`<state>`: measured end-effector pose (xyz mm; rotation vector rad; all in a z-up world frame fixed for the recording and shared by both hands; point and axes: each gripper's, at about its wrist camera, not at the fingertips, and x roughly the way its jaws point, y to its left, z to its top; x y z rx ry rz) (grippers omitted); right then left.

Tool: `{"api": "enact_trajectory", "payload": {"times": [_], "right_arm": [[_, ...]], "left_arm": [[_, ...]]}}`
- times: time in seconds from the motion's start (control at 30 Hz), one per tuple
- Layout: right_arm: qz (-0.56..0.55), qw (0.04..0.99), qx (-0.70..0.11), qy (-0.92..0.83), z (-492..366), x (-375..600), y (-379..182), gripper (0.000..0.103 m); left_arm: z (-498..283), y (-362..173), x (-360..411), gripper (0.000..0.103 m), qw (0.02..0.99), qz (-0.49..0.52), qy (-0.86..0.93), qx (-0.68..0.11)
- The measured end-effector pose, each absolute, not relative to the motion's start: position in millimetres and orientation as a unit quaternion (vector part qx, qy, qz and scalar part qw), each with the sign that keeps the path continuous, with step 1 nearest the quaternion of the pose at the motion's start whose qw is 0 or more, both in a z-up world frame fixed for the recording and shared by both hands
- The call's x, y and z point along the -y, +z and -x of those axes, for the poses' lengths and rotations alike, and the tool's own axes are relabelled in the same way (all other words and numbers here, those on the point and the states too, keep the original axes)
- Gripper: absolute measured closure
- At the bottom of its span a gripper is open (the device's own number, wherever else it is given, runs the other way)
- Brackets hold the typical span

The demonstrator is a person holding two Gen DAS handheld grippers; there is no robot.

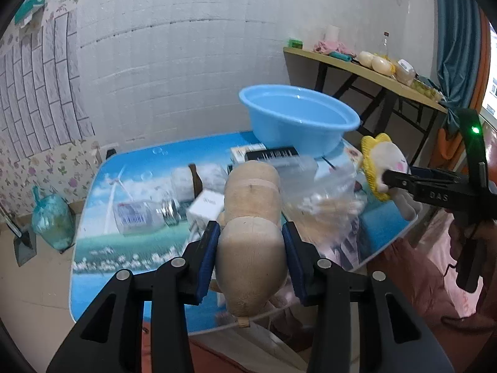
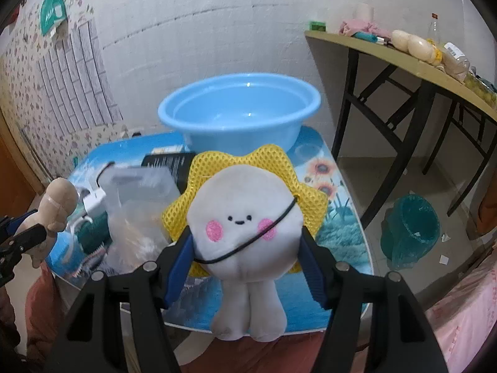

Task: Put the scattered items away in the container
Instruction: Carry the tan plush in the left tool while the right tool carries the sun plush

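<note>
Gripping tan plush toy (image 1: 251,242), left hand-held gripper (image 1: 251,245) clamped on its body, lifted above surface (image 1: 102,248). Blue basin (image 1: 298,118) at far edge, empty. Clear bottle (image 1: 139,214), white box (image 1: 206,208), plastic bag (image 1: 323,192) scattered on surface.

Right wrist view: right hand-held gripper (image 2: 245,248) clamped on white sun-shaped plush (image 2: 245,227), yellow mesh rim, held above surface, near side of basin.

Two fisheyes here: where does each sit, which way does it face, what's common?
Left wrist: on the left gripper, looking down its fingers at the beige plush it clamps; right gripper at right.
Right wrist: on the right gripper, clamping the sun plush; left gripper at left.
Shared: blue basin, printed table, both plushes.
</note>
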<state>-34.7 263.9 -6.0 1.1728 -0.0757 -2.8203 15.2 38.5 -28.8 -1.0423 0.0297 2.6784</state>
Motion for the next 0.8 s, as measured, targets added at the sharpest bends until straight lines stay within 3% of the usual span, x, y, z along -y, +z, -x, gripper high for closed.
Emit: {"api": "enact_trajectory", "payload": {"times": [0.8], "right_arm": [[-0.316, 0.087, 0.046, -0.944, 78, -264, 36, 0.040]], "left_arm": [[82, 19, -84, 0.062, 0.172, 0.325, 0.930, -0.009]]}}
